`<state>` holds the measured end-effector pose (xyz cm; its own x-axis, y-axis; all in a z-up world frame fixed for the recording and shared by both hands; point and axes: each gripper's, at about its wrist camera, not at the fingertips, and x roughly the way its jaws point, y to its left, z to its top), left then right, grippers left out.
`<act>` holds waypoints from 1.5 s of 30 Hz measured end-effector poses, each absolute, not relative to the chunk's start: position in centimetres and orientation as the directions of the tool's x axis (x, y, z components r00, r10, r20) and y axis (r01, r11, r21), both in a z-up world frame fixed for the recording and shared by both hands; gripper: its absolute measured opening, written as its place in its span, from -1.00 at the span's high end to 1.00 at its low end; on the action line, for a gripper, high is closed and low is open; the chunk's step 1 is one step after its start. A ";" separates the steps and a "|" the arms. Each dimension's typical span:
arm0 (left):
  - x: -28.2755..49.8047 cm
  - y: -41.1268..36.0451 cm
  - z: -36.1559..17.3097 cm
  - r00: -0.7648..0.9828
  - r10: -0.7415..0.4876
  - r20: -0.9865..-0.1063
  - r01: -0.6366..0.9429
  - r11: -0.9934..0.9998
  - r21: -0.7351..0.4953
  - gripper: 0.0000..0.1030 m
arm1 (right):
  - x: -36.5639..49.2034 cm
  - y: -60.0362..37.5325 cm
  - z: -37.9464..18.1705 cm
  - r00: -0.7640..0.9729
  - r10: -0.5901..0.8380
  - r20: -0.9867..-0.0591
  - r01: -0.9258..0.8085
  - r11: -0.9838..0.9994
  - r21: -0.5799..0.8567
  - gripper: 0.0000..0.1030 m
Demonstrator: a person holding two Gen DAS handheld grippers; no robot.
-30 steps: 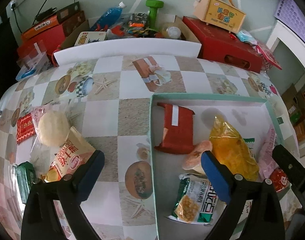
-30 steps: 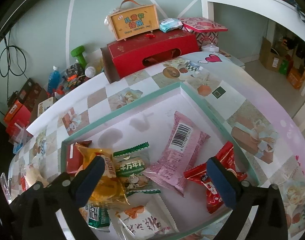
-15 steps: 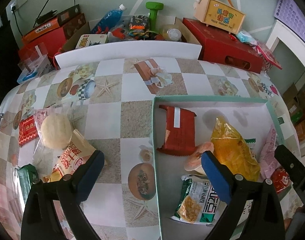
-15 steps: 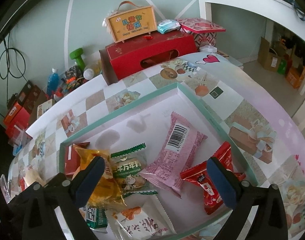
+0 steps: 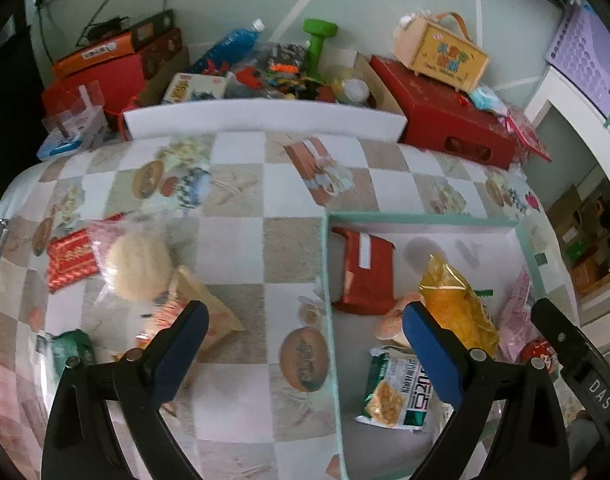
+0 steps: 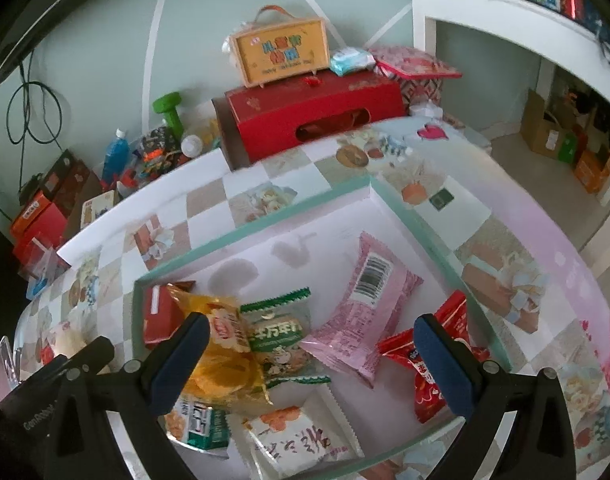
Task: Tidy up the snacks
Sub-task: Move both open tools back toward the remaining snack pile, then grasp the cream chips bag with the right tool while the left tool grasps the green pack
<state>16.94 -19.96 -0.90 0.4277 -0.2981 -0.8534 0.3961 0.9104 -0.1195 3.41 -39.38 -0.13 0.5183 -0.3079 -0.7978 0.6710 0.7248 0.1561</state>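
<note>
A shallow box with a teal rim [image 5: 328, 280] [image 6: 409, 220] lies on the table and holds several snack packs: a red packet [image 5: 365, 272], a yellow bag [image 5: 453, 304] [image 6: 225, 356], a green-and-white pack [image 6: 281, 332], a pink pack [image 6: 365, 312] and a red wrapper [image 6: 429, 364]. Left of the box on the table lie a round pale cake in clear wrap [image 5: 139, 266], an orange snack pack [image 5: 201, 312], a red sachet [image 5: 71, 260] and a green pack [image 5: 71, 350]. My left gripper [image 5: 303, 328] hangs open over the box's left rim. My right gripper [image 6: 311, 340] is open above the box, holding nothing.
Behind the checked tablecloth [image 5: 233, 240] stand a red box [image 5: 445, 120] with a yellow carry case [image 5: 445, 54] on it, a green dumbbell [image 5: 319, 40], a blue bottle [image 5: 229, 44] and cartons. A white shelf [image 6: 505, 12] is at the right.
Both grippers have drawn back and risen slightly, so the table and box sit lower in both views. Both stay open and no snack has moved.
</note>
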 end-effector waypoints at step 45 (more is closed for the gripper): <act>20.8 0.8 -5.2 0.360 -0.117 -0.926 -0.050 0.988 -0.144 -0.89 | 15.2 -19.6 -5.3 0.561 0.126 -0.818 0.254 0.915 0.315 -1.00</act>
<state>20.82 0.83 -5.21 0.3599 -0.1168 -0.9257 -0.0500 0.9883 -0.1442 15.21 -19.59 -5.32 0.5607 0.1262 -0.8183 0.2538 0.9145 0.3150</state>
